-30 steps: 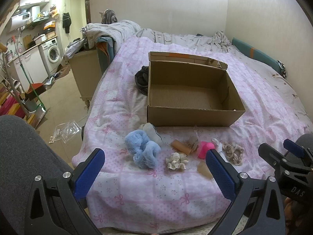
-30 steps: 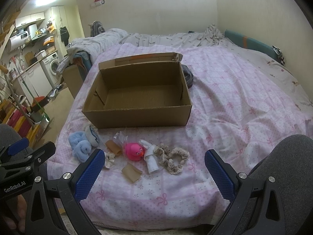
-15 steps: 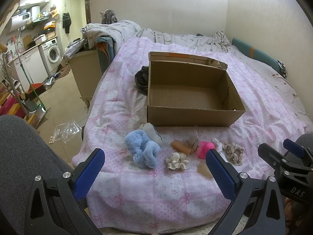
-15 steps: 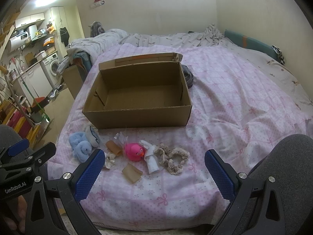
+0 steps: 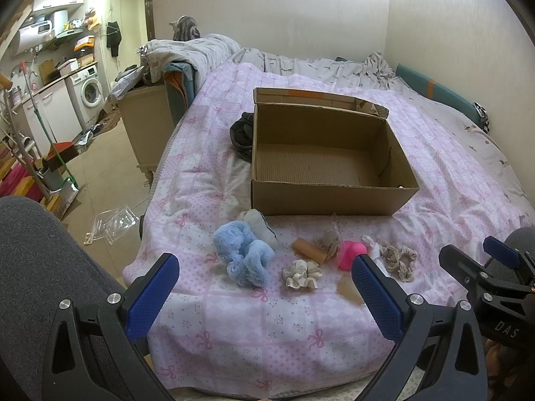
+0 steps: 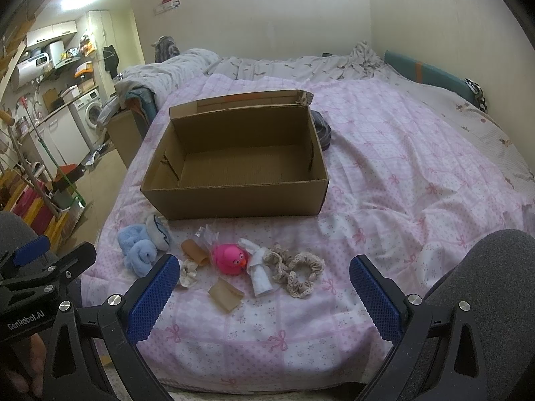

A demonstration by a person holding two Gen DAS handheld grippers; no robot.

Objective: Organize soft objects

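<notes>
On pink bedspread (image 6: 384, 167): open cardboard box (image 6: 234, 200), empty.

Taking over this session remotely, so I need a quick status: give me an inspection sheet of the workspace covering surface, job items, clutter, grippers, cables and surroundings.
Surface: bed with pink patterned quilt, rumpled.
Job's things: open cardboard box, empty inside. In front of it on the quilt: blue plush, pink duck toy, beige scrunchies, cream scrunchie, white cloth piece, two tan pieces.
Clutter: dark garment beside the box; crinkled clear wrapper among the items.
Grippers: left gripper open, holding nothing; right gripper open, holding nothing; both short of the items.
Cables: nothing seen.
Surroundings: washing machine, mop and floor clutter on the left; cat on piled bedding.
</notes>
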